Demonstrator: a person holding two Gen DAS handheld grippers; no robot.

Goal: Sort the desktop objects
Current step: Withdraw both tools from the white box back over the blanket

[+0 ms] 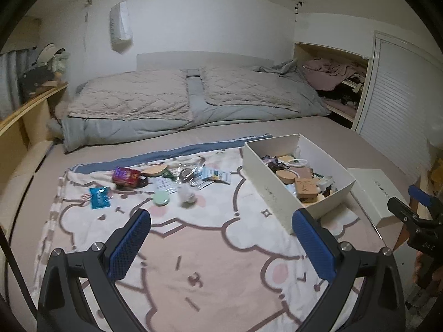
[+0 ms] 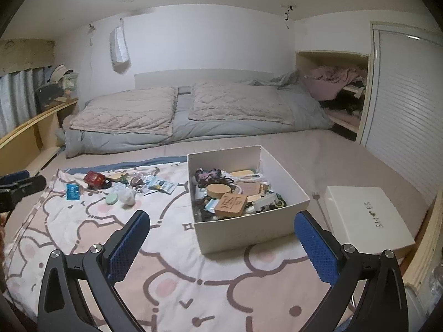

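A white open box (image 2: 238, 232) (image 1: 274, 193) on a cartoon-print blanket (image 2: 171, 276) (image 1: 221, 262) holds several small items, among them a wooden block (image 2: 231, 204) and a round wooden lid (image 2: 219, 189). Loose objects lie to its left: a red pouch (image 1: 126, 176) (image 2: 94, 178), a blue packet (image 1: 99, 197) (image 2: 72, 191), a green round case (image 1: 160, 198) (image 2: 112, 198), a white round thing (image 1: 186, 192) and sachets (image 1: 216, 177). My left gripper (image 1: 221, 221) hangs open above the blanket, nothing between its fingers. My right gripper (image 2: 221, 220) is open too, in front of the box.
A white box lid marked SHOES (image 2: 368, 215) (image 1: 373, 191) lies right of the box, with a metal fork-like tool (image 2: 319, 207) beside it. Pillows and a grey duvet (image 2: 180, 116) fill the bed's far half. A wooden shelf (image 2: 36, 127) runs left, a louvred door (image 2: 407, 110) right.
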